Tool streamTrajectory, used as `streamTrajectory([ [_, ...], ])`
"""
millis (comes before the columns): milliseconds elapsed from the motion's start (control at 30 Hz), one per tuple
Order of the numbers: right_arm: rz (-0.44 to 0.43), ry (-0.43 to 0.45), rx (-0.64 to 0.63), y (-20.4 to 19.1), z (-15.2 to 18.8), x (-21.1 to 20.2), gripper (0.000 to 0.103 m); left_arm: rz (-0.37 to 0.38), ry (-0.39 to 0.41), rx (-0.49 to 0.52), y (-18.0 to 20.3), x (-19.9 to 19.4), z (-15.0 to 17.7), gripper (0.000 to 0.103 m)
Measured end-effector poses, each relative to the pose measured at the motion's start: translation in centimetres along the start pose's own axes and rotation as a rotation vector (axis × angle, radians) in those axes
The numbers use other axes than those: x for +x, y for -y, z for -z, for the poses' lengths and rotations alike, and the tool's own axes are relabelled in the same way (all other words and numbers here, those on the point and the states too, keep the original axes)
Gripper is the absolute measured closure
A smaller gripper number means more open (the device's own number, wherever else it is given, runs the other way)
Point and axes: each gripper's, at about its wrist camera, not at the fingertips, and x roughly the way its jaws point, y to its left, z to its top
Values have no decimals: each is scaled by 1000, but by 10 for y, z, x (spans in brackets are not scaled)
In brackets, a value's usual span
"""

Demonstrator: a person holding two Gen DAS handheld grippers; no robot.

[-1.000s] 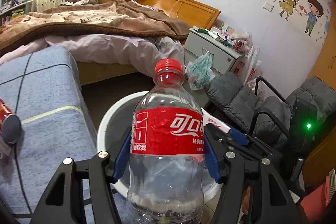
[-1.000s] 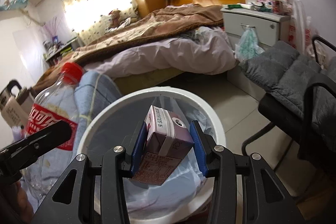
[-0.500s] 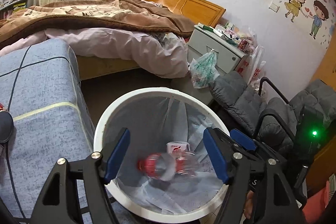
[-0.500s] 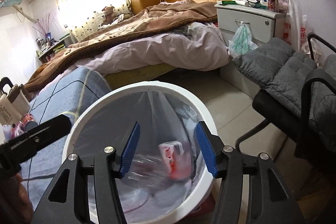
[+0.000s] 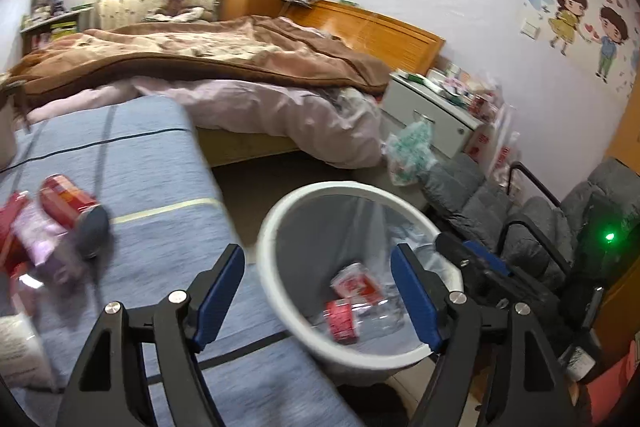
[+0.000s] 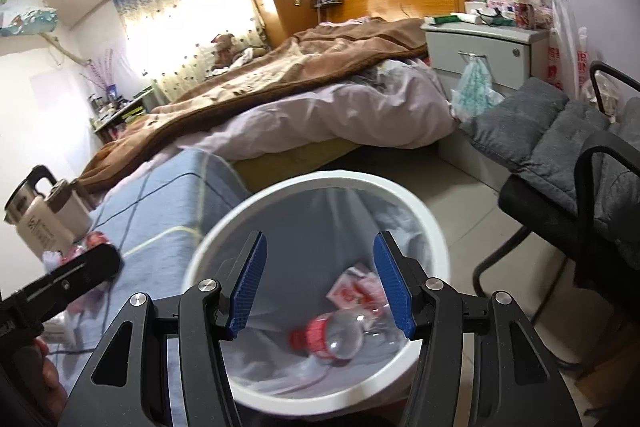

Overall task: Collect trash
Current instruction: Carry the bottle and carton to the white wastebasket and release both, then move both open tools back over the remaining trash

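Note:
A white trash bin (image 5: 280,223) (image 6: 400,191) with a clear liner stands on the floor beside a blue-covered table (image 5: 152,167). Inside lie a clear cola bottle (image 6: 340,337) (image 5: 352,315) with a red label and a red and white carton (image 6: 352,291) (image 5: 354,281). My left gripper (image 5: 318,293) is open and empty, over the table's edge and the bin's left rim. My right gripper (image 6: 320,285) is open and empty above the bin. More trash lies on the table at the left: a red can (image 5: 66,197) and pink wrappers (image 5: 34,231).
A kettle (image 6: 36,215) stands on the table's far left. A bed (image 5: 224,67) with a brown blanket lies behind. A grey nightstand (image 5: 428,107) with a hanging bag and dark padded chairs (image 6: 560,163) stand to the right of the bin.
Both grippers opened: the cola bottle and the carton dropped into the bin. Since then the left gripper has swung left toward the table; the right has stayed over the bin.

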Motion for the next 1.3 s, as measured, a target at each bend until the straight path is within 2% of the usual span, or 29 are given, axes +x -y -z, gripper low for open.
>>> streamTrajectory([
  [167,-60,0,-39,-32,7,-5,46,-98,32,-16,-28,-26,10,25],
  [333,-120,-25,-65,-63,18,0,46,-150,63,-32,-56,-55,18,25],
  [433,-153,-40,-94,-84,27,3,46,-218,88,-42,-71,-75,24,25],
  [533,-190,-63,-125,-104,34,7,46,-245,120,-82,-91,-95,31,25],
  [633,-215,-84,-165,-123,43,11,46,-307,137,-112,-111,-108,38,24],
  [867,-308,-136,-214,-160,59,19,46,-385,130,-218,-158,-129,60,24],
  [1133,-434,-184,-335,-205,81,22,46,-462,100,-269,-199,-138,75,24],
  [1233,-479,-178,-394,-221,91,18,46,-502,80,-264,-211,-138,80,24],
  [1300,-509,-160,-435,-231,97,13,46,-494,65,-277,-222,-135,83,24],
])
